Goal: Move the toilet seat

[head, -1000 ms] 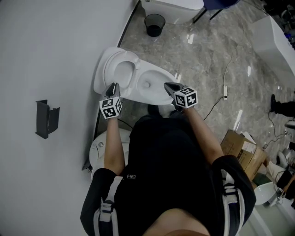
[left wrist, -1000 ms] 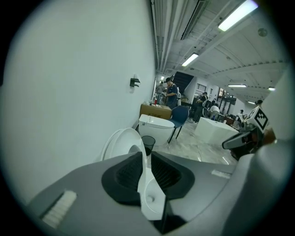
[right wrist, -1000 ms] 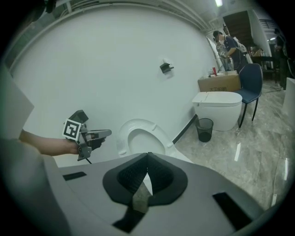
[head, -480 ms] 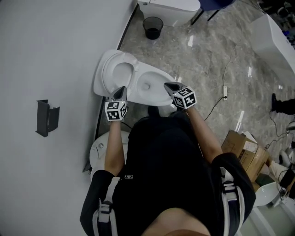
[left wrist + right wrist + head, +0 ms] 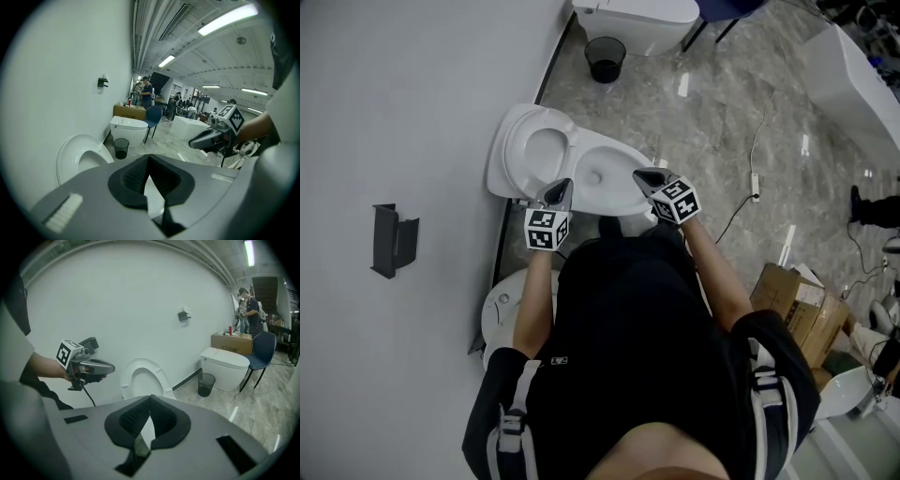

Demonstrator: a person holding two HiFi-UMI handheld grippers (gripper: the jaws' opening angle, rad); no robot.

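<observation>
The white toilet seat (image 5: 528, 150) stands raised, leaning on the wall behind the bowl (image 5: 602, 174). My left gripper (image 5: 562, 186) hovers over the bowl's near left rim, apart from the seat, shut with nothing between its fingers. My right gripper (image 5: 643, 175) is at the bowl's near right rim, also shut and empty. In the left gripper view the seat (image 5: 78, 158) is at the lower left, beyond my left gripper (image 5: 149, 158), and the right gripper (image 5: 199, 139) shows at right. The right gripper view has the seat (image 5: 142, 378) ahead of my right gripper (image 5: 151, 397) and the left gripper (image 5: 104, 367) at left.
A black waste bin (image 5: 604, 58) and a second toilet (image 5: 639, 17) stand further along the wall. A cable (image 5: 752, 178) runs over the marble floor. A cardboard box (image 5: 789, 302) sits at right. A dark holder (image 5: 395, 240) hangs on the wall; a round white fixture (image 5: 501, 306) sits below it.
My left gripper has moved right, away from the raised seat's edge to the bowl's near rim. The right gripper and the seat have stayed in place.
</observation>
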